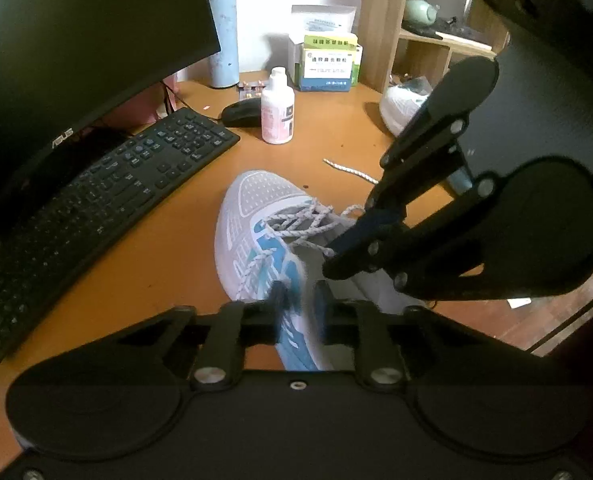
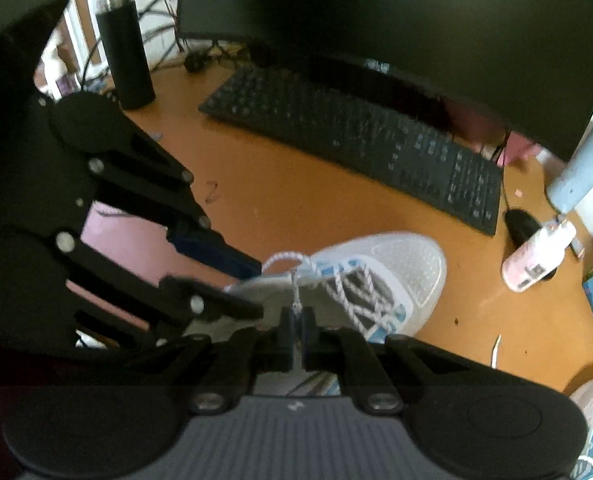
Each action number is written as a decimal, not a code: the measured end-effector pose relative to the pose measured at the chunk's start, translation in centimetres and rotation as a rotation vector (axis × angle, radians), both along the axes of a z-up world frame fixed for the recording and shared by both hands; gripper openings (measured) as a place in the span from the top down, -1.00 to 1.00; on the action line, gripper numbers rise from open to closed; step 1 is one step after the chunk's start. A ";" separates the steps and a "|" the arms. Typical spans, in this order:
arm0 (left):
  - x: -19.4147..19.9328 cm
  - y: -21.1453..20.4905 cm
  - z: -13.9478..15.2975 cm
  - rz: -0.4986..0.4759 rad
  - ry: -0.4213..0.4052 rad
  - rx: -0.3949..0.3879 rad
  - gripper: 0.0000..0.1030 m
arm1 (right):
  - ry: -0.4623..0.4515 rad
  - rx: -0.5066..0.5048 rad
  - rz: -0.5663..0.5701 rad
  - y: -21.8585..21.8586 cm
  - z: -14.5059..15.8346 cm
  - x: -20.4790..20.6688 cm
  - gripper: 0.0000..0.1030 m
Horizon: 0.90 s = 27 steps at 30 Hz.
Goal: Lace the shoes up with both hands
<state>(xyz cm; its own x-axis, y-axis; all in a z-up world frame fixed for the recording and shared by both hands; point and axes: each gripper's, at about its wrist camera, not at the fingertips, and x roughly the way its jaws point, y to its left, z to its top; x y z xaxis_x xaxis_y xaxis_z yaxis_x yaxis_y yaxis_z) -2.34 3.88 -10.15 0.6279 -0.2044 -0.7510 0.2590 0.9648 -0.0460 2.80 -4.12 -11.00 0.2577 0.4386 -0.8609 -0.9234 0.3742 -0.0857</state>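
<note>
Orange-brown worktop (image 1: 168, 248) in a room with a pale wall and, at the back right in the left wrist view, a wooden shelf unit (image 1: 416, 46) holding a green teapot (image 1: 420, 12). Landmark: the black keyboard (image 1: 96, 196), lying under a dark curved monitor (image 1: 80, 40).

Containers. A pale blue flask (image 1: 224, 36) stands upright behind the keyboard's right end. A black flask (image 2: 125, 48) stands beyond its opposite end. A white-and-pink bottle (image 1: 277, 106) with its cap on stands to the right of the keyboard, just beside a black mouse (image 1: 240, 114); contents not visible. Green-and-white medicine boxes (image 1: 328, 64) stand behind the bottle, closed.

Task object. A white mesh shoe (image 1: 256, 216) with blue side panels lies in front of the keyboard's right end, toe pointing toward the bottle. Its white speckled lace (image 1: 296, 220) crosses the eyelets loosely, and one loose end trails on the worktop to the right. A second matching shoe (image 1: 402, 106) rests near the shelf unit.

Claws. The right claw (image 2: 296, 330) is pressed fully together on a strand of lace rising from the shoe's tongue. The left claw (image 1: 298, 308) is low over the shoe's blue side, its jaws narrowly apart; blur hides whether anything is pinched between them.
</note>
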 end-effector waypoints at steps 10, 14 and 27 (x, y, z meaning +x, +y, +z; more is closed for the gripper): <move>0.3 0.8 -0.1 0.024 0.013 -0.054 0.83 | 0.034 -0.085 -0.057 1.4 -1.7 1.3 0.93; 0.2 0.9 0.0 0.021 0.014 -0.055 0.84 | 0.036 -0.104 -0.052 1.8 -2.1 1.3 0.93; 0.2 0.9 -0.1 0.016 0.015 -0.048 0.84 | 0.048 -0.113 -0.044 2.0 -2.6 1.4 0.93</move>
